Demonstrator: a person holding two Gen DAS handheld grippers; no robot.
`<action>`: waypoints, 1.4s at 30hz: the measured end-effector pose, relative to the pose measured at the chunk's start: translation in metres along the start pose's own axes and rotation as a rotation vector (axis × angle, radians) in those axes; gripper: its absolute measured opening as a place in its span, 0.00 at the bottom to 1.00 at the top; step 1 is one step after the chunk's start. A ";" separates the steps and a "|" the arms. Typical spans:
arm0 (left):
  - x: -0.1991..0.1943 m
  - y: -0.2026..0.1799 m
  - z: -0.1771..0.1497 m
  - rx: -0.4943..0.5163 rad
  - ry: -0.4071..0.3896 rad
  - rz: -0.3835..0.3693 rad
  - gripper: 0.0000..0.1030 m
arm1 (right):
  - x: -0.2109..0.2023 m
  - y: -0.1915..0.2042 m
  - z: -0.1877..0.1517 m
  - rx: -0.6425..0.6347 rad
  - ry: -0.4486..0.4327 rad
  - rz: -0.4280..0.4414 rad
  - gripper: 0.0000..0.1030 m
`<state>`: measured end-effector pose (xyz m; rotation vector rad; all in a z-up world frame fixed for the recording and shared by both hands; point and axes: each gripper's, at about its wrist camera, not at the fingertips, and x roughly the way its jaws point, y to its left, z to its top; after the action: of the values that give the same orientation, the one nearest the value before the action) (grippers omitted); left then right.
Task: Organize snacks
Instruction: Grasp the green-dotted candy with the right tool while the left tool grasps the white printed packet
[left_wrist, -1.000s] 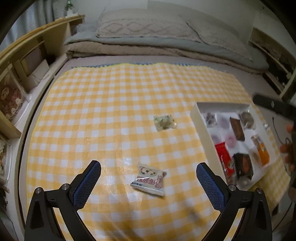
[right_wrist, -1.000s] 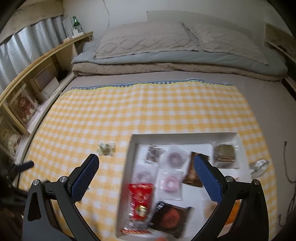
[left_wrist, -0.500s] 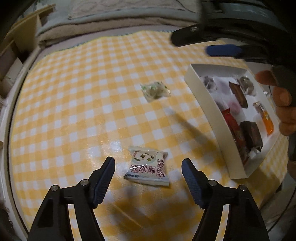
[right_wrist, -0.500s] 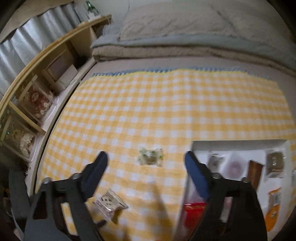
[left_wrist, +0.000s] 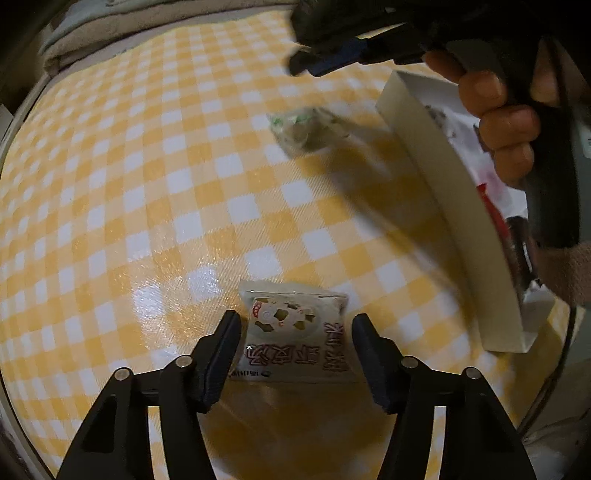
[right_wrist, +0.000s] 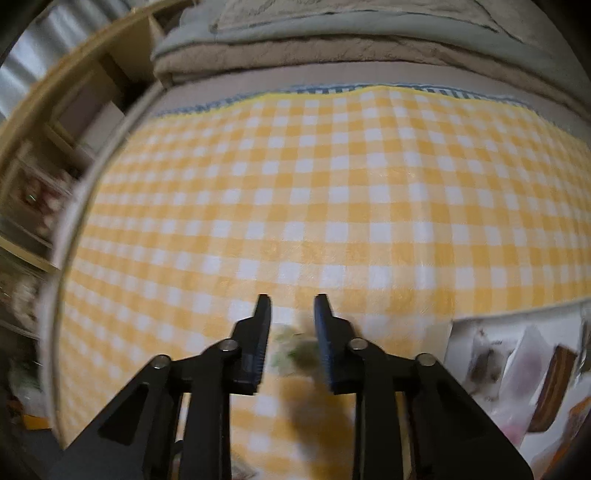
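Your left claw (left_wrist: 293, 328) sits unclenched astride the white snack packet (left_wrist: 295, 334) on the checked cloth (left_wrist: 147, 184); your right claw (right_wrist: 291, 332) straddles the green-wrapped sweet (right_wrist: 293, 349), half-closed, not yet gripping. Closing too high risks pinching only slippery wrapper, so either could slip before reaching the white box (left_wrist: 443, 192).

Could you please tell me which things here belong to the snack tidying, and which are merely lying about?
Job:
- white printed snack packet, between the left gripper fingers
- clear green-flecked sweet wrapper, under the right gripper
- white cardboard box holding snacks

Lying about:
- folded grey-beige bedding
- wooden shelf unit
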<state>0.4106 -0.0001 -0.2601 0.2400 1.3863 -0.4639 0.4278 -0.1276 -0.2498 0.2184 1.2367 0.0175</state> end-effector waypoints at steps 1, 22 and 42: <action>0.004 0.001 0.002 0.000 0.006 0.001 0.54 | 0.005 -0.001 0.000 -0.008 0.008 -0.031 0.09; -0.003 0.035 0.005 -0.129 -0.087 0.046 0.49 | -0.005 -0.006 -0.040 -0.169 0.090 -0.028 0.08; -0.031 0.066 -0.004 -0.279 -0.168 0.029 0.48 | 0.034 0.017 -0.061 -0.557 0.155 -0.058 0.33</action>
<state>0.4330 0.0653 -0.2377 -0.0075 1.2640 -0.2559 0.3834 -0.0969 -0.2980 -0.3084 1.3428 0.3293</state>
